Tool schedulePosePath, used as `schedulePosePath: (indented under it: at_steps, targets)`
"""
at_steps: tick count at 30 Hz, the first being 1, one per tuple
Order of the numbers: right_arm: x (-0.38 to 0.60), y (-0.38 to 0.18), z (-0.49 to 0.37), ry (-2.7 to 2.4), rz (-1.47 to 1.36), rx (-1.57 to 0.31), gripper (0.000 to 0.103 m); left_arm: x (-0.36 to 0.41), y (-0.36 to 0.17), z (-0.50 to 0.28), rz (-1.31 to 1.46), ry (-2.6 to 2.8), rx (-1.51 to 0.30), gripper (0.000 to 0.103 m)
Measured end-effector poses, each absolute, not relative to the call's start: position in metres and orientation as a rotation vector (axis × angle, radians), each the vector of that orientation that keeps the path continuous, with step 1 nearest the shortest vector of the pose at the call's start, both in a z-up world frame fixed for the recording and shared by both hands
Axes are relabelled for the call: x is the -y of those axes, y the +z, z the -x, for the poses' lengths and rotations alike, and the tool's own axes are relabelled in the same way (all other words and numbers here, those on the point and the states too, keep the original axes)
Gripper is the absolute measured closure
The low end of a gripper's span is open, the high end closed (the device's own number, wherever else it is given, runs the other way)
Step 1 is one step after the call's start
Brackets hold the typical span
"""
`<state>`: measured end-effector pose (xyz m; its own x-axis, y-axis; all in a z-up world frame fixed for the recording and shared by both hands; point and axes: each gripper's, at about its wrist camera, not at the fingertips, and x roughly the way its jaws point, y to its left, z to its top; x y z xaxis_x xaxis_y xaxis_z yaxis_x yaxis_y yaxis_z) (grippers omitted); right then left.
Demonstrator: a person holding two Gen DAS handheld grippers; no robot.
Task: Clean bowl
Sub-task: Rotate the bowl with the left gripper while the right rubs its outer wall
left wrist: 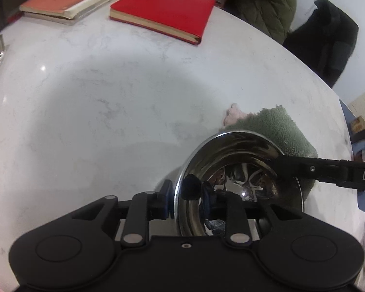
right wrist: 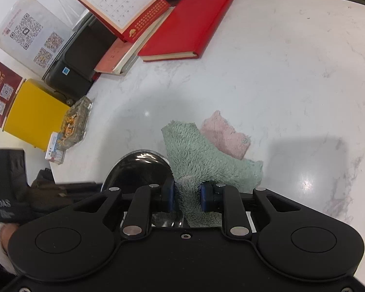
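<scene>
Bowl point(left wrist: 238, 170) of shiny steel sits near, its rim between the left gripper point(left wrist: 182, 199) jaws; whether they pinch it is unclear. Right gripper point(right wrist: 187, 197) is clamped on the green cloth point(right wrist: 206, 160) just right of the bowl.

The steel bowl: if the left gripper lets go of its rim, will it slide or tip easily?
Probably it slides: the steel bowl is polished and the marble table glossy. It looks thin, so likely light. Its rounded wall may rock under the green cloth.
</scene>
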<state>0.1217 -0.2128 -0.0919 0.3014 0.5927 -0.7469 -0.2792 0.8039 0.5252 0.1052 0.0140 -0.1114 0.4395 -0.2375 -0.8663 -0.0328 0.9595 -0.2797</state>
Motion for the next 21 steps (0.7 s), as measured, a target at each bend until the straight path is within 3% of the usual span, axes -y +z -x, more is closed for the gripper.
schedulePosePath:
  at_steps: [21]
  targets:
    - [0.237,-0.104,-0.092,0.543,-0.475,-1.154,0.082,-0.011,-0.111,-0.099,0.308,-0.104,-1.114,0.078]
